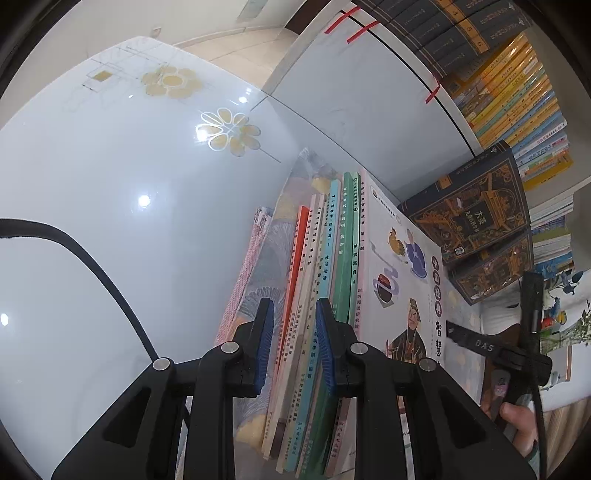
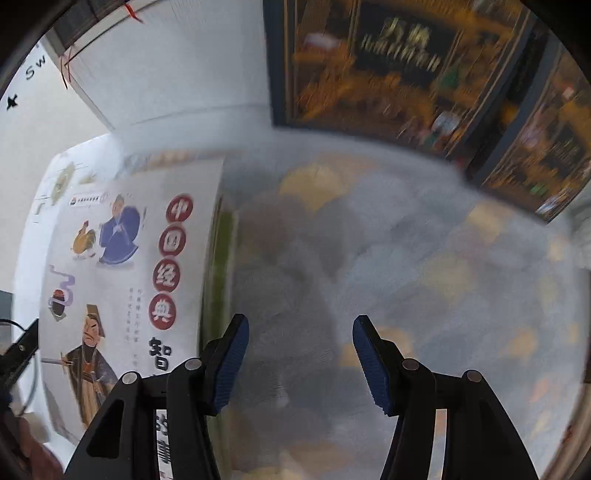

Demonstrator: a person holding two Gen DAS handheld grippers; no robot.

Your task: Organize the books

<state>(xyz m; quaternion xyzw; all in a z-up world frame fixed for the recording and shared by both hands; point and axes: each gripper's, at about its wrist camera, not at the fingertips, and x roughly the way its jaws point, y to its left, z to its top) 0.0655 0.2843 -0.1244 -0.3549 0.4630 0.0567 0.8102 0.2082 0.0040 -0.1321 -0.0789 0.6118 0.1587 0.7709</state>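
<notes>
Left gripper (image 1: 293, 332) clamps a bundle of thin upright books (image 1: 314, 280), spines up; blue pads press both sides. At one o'clock from it, touching the bundle, leans the white picture book (image 1: 399, 266) with cartoon figures on its cover.

Right gripper (image 2: 300, 360) points steeply down over the patterned cloth (image 2: 369, 240), jaws apart, nothing between them. The white picture book sits at its nine o'clock, just beside the left finger. The view is blurred, so we read finer detail poorly.

We judge the step as gathering loose books into one upright row. To do it well, we keep the left clamp square so the bundle doesn't fan, and bring the free gripper onto the picture book's edge.

Further, at one o'clock: two dark ornate books (image 1: 476, 229) lean against a white cabinet (image 1: 369, 110). Its shelf, far at one o'clock, holds packed rows: dark numbered volumes (image 1: 454, 33), then yellow and blue spines (image 1: 524, 110).
</notes>
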